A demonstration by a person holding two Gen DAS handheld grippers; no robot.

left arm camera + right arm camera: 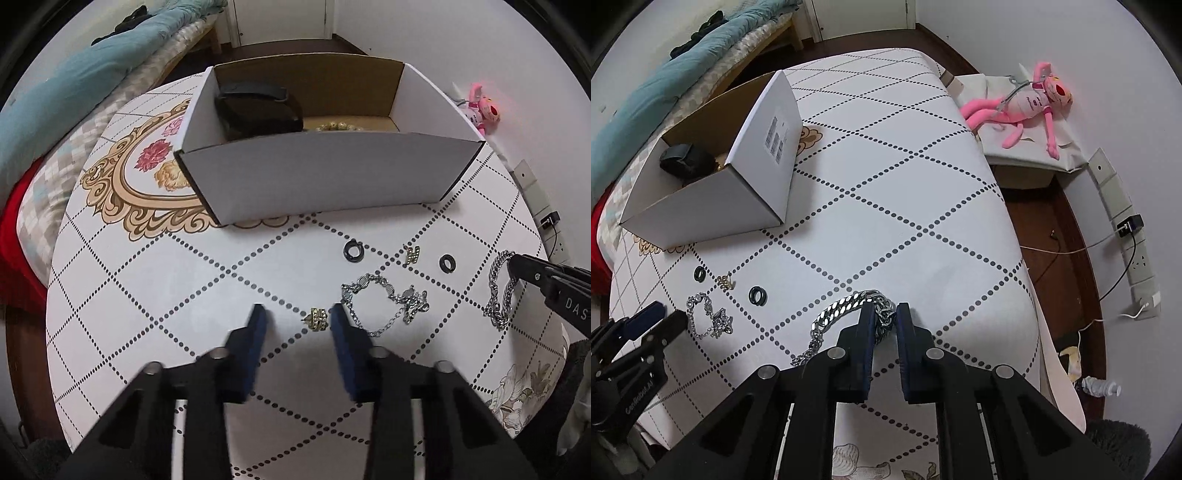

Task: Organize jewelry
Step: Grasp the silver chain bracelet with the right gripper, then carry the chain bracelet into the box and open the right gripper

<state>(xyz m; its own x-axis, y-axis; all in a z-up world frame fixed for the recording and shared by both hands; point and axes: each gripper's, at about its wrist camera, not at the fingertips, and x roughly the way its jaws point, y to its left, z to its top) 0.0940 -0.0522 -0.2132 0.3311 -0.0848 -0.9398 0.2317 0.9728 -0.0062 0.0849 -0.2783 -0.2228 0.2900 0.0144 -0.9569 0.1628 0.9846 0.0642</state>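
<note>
My left gripper (pixel 297 315) is open, low over the table, with a small gold earring (pixel 317 318) lying between its fingertips, close to the right pad. My right gripper (pixel 885 314) has its jaws nearly closed around the thick silver chain (pixel 842 308), which still lies on the table; it also shows in the left wrist view (pixel 501 291). A thin silver bracelet (pixel 388 301), two black rings (pixel 354 252) (pixel 447 263) and a second gold earring (pixel 412 254) lie on the tablecloth. The white cardboard box (pixel 325 173) holds a black pouch (pixel 258 110) and a beaded bracelet (pixel 334 126).
The table (pixel 905 192) has a white dotted-diamond cloth. A pink plush toy (pixel 1027 103) lies on a low stand to the right. A bed (pixel 74 92) is on the left. A power strip with cables (pixel 1126 229) runs along the right wall.
</note>
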